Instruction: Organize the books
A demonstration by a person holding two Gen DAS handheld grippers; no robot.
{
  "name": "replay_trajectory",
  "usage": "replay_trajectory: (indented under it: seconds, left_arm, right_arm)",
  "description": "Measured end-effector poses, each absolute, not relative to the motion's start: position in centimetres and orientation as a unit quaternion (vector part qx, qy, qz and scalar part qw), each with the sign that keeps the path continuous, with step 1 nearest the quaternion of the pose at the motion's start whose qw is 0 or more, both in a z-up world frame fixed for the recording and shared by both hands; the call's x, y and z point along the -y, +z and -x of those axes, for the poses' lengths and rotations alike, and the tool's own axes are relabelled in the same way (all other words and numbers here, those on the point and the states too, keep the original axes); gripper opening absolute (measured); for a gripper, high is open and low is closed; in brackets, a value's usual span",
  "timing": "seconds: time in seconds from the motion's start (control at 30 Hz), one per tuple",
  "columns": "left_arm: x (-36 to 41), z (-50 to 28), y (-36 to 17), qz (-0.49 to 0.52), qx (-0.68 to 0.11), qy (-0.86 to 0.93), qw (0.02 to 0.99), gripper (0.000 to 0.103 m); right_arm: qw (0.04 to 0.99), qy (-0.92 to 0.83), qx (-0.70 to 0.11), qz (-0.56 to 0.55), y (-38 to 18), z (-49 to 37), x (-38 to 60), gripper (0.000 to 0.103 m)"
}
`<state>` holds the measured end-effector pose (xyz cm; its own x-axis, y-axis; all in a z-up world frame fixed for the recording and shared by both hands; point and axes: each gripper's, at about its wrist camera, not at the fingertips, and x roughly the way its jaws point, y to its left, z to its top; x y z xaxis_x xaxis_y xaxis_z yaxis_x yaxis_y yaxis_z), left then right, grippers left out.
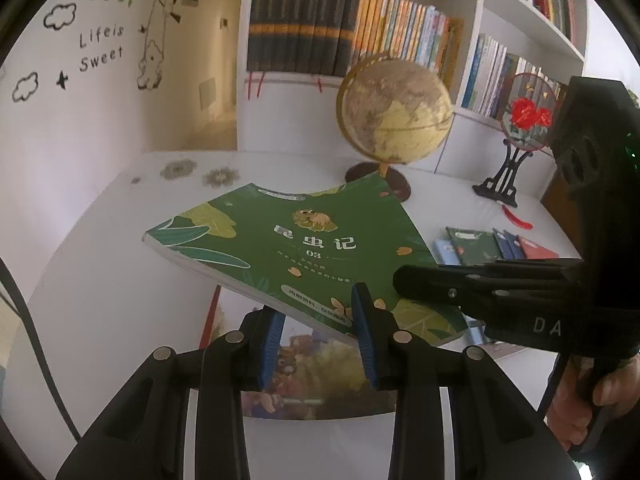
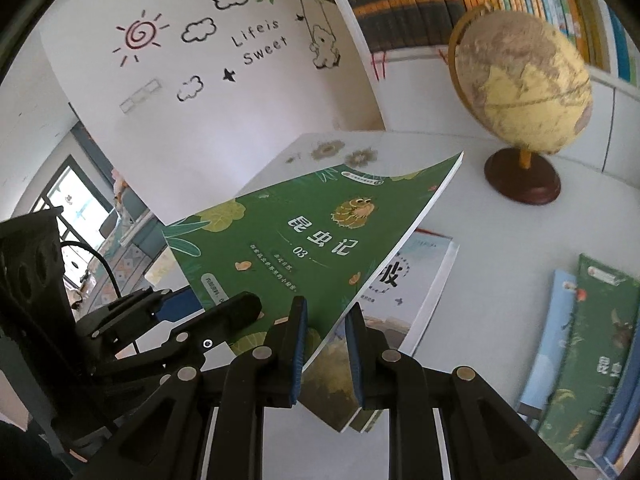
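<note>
Shelving (image 1: pixel 472 12) fills the upper right of the left wrist view, packed with upright books, and a white wall with cloud and tree drawings takes the upper left. Below them a white table (image 1: pixel 100 300) spreads across the middle, bare along its left side and rounded at its far left corner, so the left half offers open room. A globe (image 1: pixel 394 114) on a dark round base stands at the back of the table, just behind the far corner of the lifted book. To its right stands a round fan ornament (image 1: pixel 528 116) on a black stand. A row of books (image 2: pixel 592 352) lies flat at the right of the right wrist view, well clear of the globe. Another book (image 2: pixel 416 280) lies on the table under the raised one.

The green book (image 1: pixel 288 248) is held up off the table, tilted, in the centre of both views. The left gripper (image 1: pixel 320 332) is clamped on its near edge, and the right gripper (image 2: pixel 326 344) is clamped on its near right corner.
</note>
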<state>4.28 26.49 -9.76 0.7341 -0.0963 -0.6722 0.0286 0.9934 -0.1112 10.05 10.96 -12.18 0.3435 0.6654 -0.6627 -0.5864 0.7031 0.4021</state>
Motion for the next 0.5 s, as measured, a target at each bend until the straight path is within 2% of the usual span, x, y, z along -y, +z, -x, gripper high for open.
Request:
replay_trajectory:
  seconds: [0.5]
  left_arm:
    - [-26.9,-5.1,-14.7,0.094,-0.432,-0.065,0.895,0.03]
  right_arm:
    - [0.782,0.344,-0.515,-0.077,-17.6,-13.0,-11.5,0.019]
